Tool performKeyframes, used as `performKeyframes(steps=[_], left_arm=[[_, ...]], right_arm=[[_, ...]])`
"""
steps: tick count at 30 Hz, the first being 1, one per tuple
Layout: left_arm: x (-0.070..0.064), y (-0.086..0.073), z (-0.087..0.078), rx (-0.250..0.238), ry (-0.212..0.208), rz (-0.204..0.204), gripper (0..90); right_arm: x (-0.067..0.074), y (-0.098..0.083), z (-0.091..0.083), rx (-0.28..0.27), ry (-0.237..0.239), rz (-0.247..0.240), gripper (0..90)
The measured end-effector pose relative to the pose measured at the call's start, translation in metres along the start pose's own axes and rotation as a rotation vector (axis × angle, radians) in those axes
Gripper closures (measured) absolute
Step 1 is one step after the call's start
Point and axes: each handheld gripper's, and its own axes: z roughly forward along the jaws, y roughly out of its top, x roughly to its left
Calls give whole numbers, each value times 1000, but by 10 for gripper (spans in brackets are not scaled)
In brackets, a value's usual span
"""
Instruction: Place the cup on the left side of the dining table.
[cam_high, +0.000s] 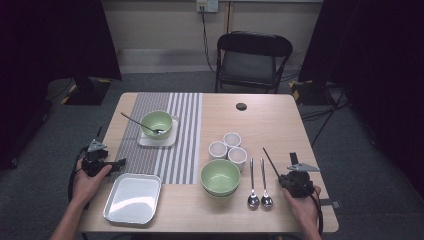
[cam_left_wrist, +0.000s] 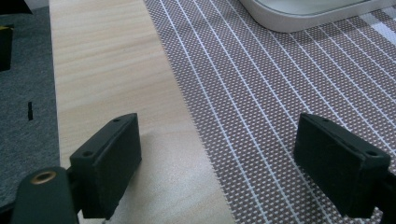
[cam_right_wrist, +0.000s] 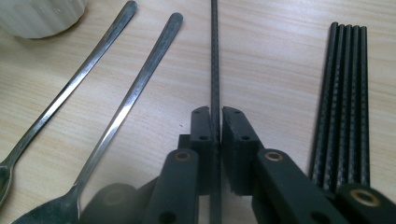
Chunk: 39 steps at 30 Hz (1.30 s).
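1. Big pale wooden table fills the middle of the high view, with a grey striped woven placemat on its left half.
2. Left gripper sits at the lower left of the high view. Its jaws stand wide apart over the mat's edge, nothing between them.
3. Right gripper at the lower right is clamped tight on one thin black textured chopstick, which points away toward the top of the frame.
4. That stick looks light, stiff and a bit slick. It's pinched near one end, so I'd guess it'll swing easily; a grip nearer the middle would be steadier.
5. More black chopsticks lie bunched at the right, two steel spoons at the left.
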Motion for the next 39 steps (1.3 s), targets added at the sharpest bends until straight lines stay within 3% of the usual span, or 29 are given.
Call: performKeyframes(steps=[1,9,15,27,33,39], left_arm=[[0,0,0,0,-1,1,145],[0,0,0,0,0,0,145],[0,0,0,1,0,2,145],[0,0,0,-1,-2,0,145],[0,0,0,0,1,-2,148],[3,2,-3,17,-14,-44,165]], right_arm=[[0,1,0,2,3,14,863],[1,2,0,11,3,-15,868],[0,5,-7,-29,2,-1,868],[2,-3,-10,-8,-3,-12,868],[3,-2,-16,-38,-1,-6,868],[2,2,-18,-54,13,5,868]])
